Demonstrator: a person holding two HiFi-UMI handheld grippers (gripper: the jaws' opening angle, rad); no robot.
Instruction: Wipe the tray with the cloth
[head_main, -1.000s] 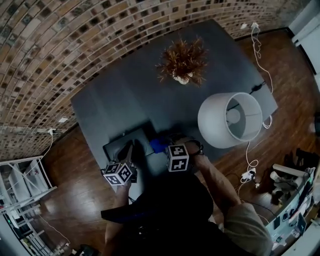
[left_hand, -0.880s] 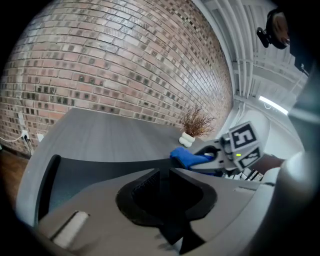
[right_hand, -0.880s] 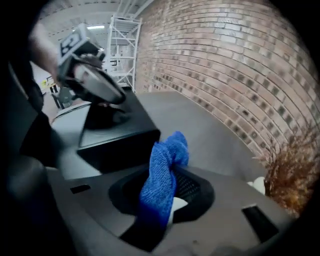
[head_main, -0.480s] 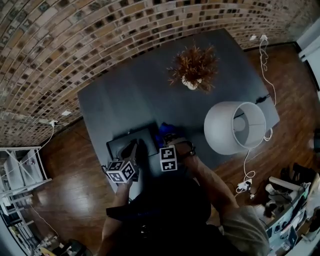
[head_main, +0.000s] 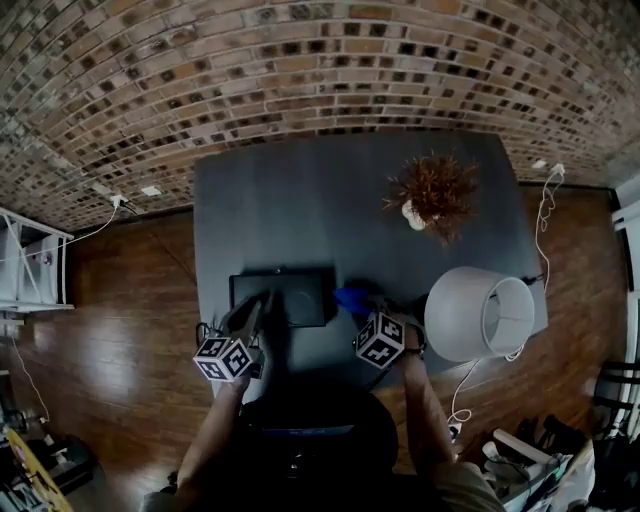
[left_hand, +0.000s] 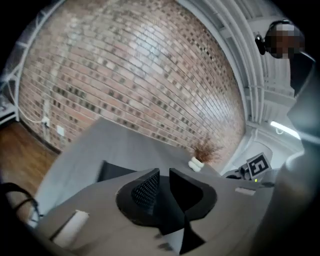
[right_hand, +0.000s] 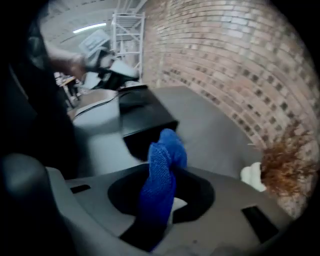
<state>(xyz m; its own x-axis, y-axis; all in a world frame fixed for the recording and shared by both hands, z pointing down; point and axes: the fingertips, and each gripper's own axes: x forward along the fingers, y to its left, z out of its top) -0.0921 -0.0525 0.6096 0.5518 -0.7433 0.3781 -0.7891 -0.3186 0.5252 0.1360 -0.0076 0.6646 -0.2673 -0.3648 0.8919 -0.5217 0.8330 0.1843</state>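
Observation:
A black tray (head_main: 290, 295) lies near the front edge of the dark grey table (head_main: 300, 200). My left gripper (head_main: 257, 304) reaches over the tray's near left corner. In the left gripper view its jaws (left_hand: 164, 179) stand shut to a thin slit with nothing between them, and the tray (left_hand: 112, 171) shows just beyond on the left. My right gripper (head_main: 366, 308) is just right of the tray, shut on a blue cloth (head_main: 350, 297). In the right gripper view the cloth (right_hand: 162, 165) bunches up out of the jaws, with the tray (right_hand: 145, 117) beyond it.
A white lamp shade (head_main: 480, 312) stands close to the right of my right hand, its cable trailing off the table. A dried plant in a small white pot (head_main: 432, 195) sits at the back right. A brick wall runs behind the table. A white shelf (head_main: 30, 265) stands far left.
The head view has swung round, so the table now sits squarer in frame. My right gripper has drawn a little to the right of the tray with the cloth. My left gripper has lifted slightly.

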